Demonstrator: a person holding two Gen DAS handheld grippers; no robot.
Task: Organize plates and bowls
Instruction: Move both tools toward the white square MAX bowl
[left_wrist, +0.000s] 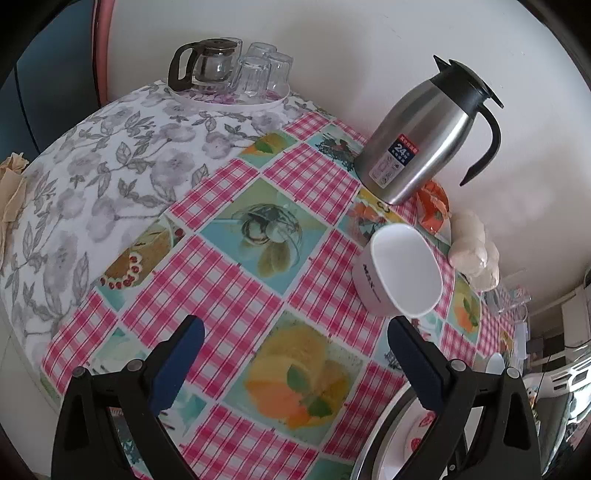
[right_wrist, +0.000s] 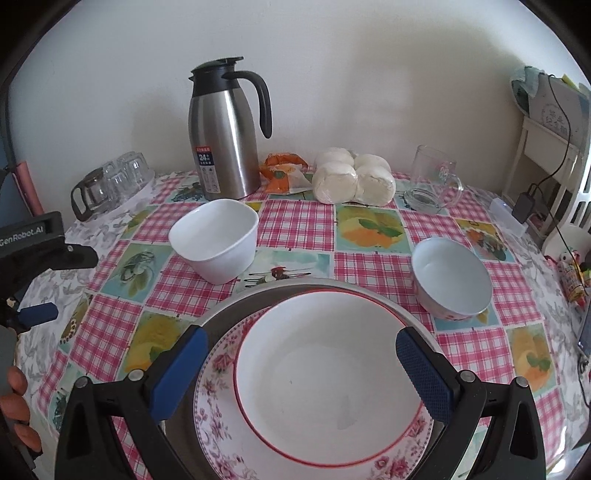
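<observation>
Pink-checked tablecloth (right_wrist: 295, 218); white square bowl (right_wrist: 216, 243); floral-rimmed plate (right_wrist: 218, 373); red-rimmed white bowl (right_wrist: 325, 373).

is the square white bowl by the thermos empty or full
Empty. The right wrist view looks into the square white bowl standing upright near the steel thermos, and its inside shows only bare white.

The floral plate (right_wrist: 221, 417) runs off the bottom edge; its underlying tray (right_wrist: 236, 299) seems metal.
</observation>
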